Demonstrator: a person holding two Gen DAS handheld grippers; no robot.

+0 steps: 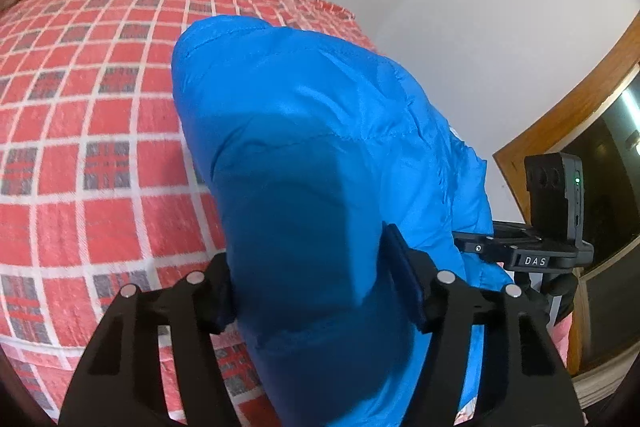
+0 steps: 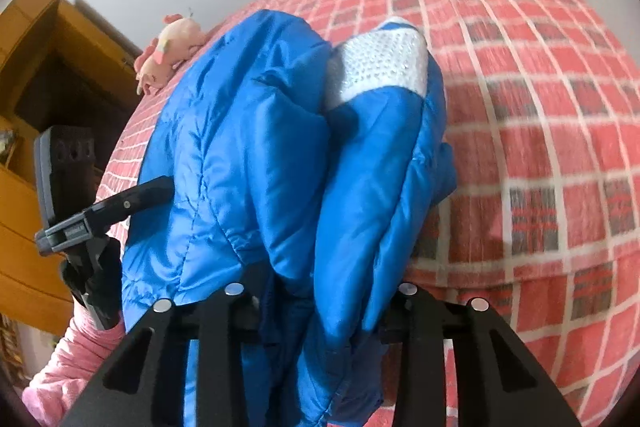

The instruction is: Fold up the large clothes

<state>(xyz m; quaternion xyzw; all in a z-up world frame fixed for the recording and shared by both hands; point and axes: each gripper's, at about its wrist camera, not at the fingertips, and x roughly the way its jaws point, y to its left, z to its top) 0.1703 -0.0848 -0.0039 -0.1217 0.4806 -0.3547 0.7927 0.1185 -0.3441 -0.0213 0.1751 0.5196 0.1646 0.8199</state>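
Hiding both tools' tips: blue jacket (image 1: 320,155)

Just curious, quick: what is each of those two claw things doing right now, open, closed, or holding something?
Left gripper: closed on the blue jacket.
Right gripper: closed on the same jacket.

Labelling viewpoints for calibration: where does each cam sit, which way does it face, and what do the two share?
Left wrist: on the left gripper, looking along its fingers, down over a blue puffer jacket clamped between them, toward the red plaid bedspread and white wall; the right gripper shows at right.
Right wrist: on the right gripper, clamped on the same jacket, facing the bedspread and a pink plush toy; the left gripper and a pink sleeve show at left.
Shared: jacket, bedspread, wall, each other's gripper.
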